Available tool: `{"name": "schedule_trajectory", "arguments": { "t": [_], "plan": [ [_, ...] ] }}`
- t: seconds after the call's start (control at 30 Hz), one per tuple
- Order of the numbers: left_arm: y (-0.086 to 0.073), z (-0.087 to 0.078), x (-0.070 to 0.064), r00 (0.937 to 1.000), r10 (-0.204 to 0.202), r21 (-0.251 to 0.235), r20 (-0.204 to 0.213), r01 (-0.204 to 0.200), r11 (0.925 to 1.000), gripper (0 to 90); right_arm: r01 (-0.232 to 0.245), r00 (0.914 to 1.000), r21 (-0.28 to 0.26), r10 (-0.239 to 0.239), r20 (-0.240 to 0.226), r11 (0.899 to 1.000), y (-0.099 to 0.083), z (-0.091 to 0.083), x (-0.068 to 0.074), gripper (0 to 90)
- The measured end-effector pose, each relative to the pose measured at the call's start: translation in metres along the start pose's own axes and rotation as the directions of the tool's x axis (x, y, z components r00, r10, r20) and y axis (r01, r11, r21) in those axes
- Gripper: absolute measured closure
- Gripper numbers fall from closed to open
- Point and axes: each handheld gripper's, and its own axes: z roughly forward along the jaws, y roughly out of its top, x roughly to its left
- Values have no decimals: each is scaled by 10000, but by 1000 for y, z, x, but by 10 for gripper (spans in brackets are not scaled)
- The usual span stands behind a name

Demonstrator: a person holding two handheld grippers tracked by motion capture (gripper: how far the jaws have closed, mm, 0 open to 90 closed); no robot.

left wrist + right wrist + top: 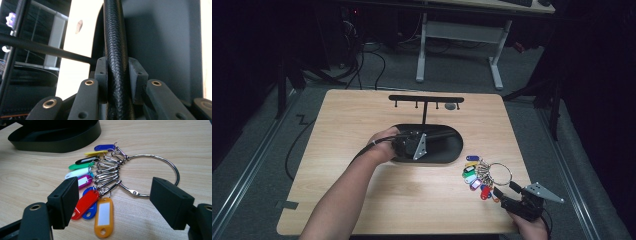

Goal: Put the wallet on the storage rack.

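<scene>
Lab or test-rig room, not a home. Dark space with grey carpet floor (402, 75), loose black cables (362, 60) trailing across it, aluminium rail (247, 170) running along the floor on the left. Small wood-top desk (352, 115) stands alone mid-room; a second white-framed workbench (462, 35) sits behind it. Equipment with a lit indicator in the dark back left.

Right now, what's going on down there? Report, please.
Left gripper shut on black stand post. Right gripper open, short of key ring. Path clear.

Wooden table (362, 200): black stand base (452, 150), key ring with coloured tags (484, 175).
</scene>
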Motion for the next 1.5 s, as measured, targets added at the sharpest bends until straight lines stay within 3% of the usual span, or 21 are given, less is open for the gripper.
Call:
{"name": "schedule_trajectory", "arguments": {
  "t": [0.13,0.3,0.33,0.63,0.77,1.03,1.2,1.5],
  "plan": [
    [-4,1,-2,9981,-392,398,478,373,9985,718,8,10000,25,-8,19,10000,0,0,1,239],
    [-6,-1,0,9955,-415,623,848,363,9974,684,59,10000,81,-59,21,10000,0,1,3,239],
    [-8,-2,0,9928,-628,770,1024,550,9955,676,71,10000,85,-71,19,9999,0,1,3,239],
    [-15,2,-2,9834,-1019,974,1504,878,9914,586,36,10000,169,-36,24,9999,-1,3,3,240],
    [-16,3,-1,9757,-1266,1055,1791,1089,9884,537,33,10000,173,-33,20,9998,-1,3,3,240],
    [-17,-3,-1,9720,-1304,1054,1957,1113,9882,476,22,10000,170,-22,15,9999,-2,3,3,240],
    [-15,-9,2,9735,-1478,880,1746,1340,9871,489,115,9999,155,-115,-6,9998,-1,4,3,240],
    [-12,-21,-3,9755,-1583,639,1526,1501,9866,487,90,10000,145,-90,9,9999,-1,3,4,240]
  ]
}}
